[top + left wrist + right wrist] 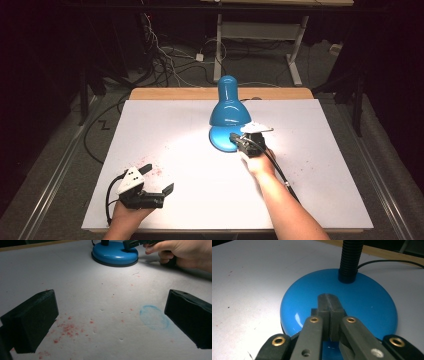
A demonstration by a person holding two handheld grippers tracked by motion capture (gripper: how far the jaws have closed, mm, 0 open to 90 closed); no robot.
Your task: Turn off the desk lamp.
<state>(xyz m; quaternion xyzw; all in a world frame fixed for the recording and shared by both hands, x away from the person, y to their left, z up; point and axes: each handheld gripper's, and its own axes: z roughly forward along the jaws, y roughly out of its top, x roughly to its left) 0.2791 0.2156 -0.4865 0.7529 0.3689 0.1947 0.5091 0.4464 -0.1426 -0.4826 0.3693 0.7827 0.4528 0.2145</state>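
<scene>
While the left gripper point(159, 181) rests spread on the surface point(165, 130), the right gripper point(329, 302), pinched together, presses the lamp point(228, 107) base, likely seeking its switch.

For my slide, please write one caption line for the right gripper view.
Right tool, jaws closed together, tip over the round blue lamp base, near the black flexible neck.
</scene>
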